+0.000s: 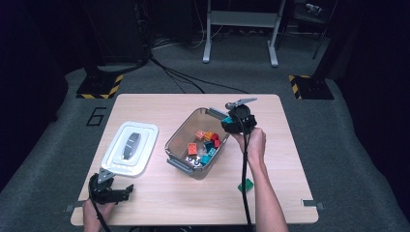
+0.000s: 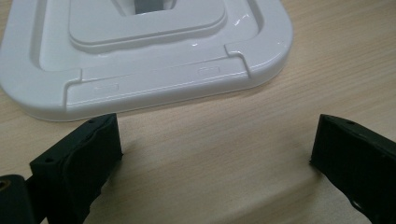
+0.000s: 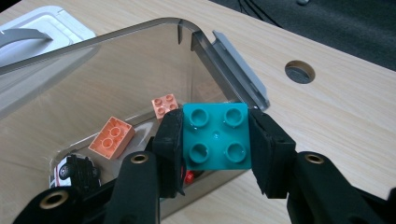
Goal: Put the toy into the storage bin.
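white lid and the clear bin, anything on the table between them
Nothing: in the high view bare wood separates the lid from the bin.

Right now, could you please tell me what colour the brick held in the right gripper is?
Teal; the brick shows best in the right gripper view, clamped in the right gripper.

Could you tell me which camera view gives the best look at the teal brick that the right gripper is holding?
The right gripper view: the teal brick sits close up, four studs facing the camera, clamped between the right gripper's black jaws over the clear bin. The high view gives just a small teal patch at that gripper. The left gripper view faces the white lid instead.
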{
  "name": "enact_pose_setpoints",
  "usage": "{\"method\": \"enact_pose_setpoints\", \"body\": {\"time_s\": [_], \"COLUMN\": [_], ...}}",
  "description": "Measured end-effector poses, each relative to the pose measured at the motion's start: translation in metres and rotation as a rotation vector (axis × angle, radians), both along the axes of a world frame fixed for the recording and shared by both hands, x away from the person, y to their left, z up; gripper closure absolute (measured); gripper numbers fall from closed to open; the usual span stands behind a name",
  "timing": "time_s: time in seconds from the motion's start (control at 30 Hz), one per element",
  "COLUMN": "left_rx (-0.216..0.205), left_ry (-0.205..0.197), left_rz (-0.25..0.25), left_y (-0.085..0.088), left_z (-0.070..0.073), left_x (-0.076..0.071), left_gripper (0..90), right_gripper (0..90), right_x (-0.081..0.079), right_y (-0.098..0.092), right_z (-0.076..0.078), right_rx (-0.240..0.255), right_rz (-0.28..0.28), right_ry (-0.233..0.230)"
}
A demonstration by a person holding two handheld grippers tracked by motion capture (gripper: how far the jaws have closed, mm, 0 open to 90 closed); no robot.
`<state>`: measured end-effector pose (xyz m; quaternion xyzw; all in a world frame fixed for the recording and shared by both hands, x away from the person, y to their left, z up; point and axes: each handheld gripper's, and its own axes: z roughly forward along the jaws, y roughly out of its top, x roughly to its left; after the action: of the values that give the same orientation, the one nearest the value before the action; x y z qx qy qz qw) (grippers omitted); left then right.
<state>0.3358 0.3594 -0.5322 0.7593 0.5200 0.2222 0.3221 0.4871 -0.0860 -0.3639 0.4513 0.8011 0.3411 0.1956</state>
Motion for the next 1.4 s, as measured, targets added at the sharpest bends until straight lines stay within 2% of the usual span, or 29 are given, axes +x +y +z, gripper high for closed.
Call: {"method": "enact_pose_setpoints", "body": {"time_s": [0.13,0.27,0.53,0.63,0.7,0.77,1.0,1.23,1.37,1.4], "left_rx": [0.0,0.001,0.001,0.0,0.0,0.0,0.001,0.001,0.0,0.001], "left_ry": [0.0,0.0,0.0,0.0,0.0,0.0,-0.001,-0.001,-0.001,-0.001], "left_rz": [0.0,-0.001,0.0,0.0,0.0,0.0,0.0,0.0,0.0,0.0], "left_y": [0.0,0.0,0.0,0.0,0.0,0.0,0.0,0.0,0.0,0.0], "left_z": [0.0,0.0,0.0,0.0,0.0,0.0,0.0,0.0,0.0,0.0], "left_x": [0.0,0.0,0.0,0.0,0.0,0.0,0.0,0.0,0.0,0.0], "left_gripper": [1.5,1.5,1.5,1.5,1.5,1.5,1.5,1.5,1.5,1.5], "right_gripper": [58.5,58.2,57.6,51.5,42.7,37.6,24.0,16.0,14.8,14.8], "right_x": [0.01,0.017,0.019,0.018,0.014,0.011,-0.011,-0.037,-0.053,-0.057], "right_y": [0.006,0.01,0.012,0.011,0.011,0.01,-0.006,-0.025,-0.035,-0.038], "right_z": [-0.006,-0.014,-0.023,-0.022,-0.02,-0.017,-0.007,-0.008,-0.016,-0.018], "right_rx": [-0.02,-0.027,-0.053,-0.048,-0.05,-0.044,-0.005,0.018,0.027,0.033], "right_rz": [0.016,0.014,0.001,0.005,-0.001,-0.013,-0.018,0.002,-0.009,-0.02], "right_ry": [0.017,0.07,0.088,0.091,0.083,0.085,0.04,0.038,0.039,0.051]}}
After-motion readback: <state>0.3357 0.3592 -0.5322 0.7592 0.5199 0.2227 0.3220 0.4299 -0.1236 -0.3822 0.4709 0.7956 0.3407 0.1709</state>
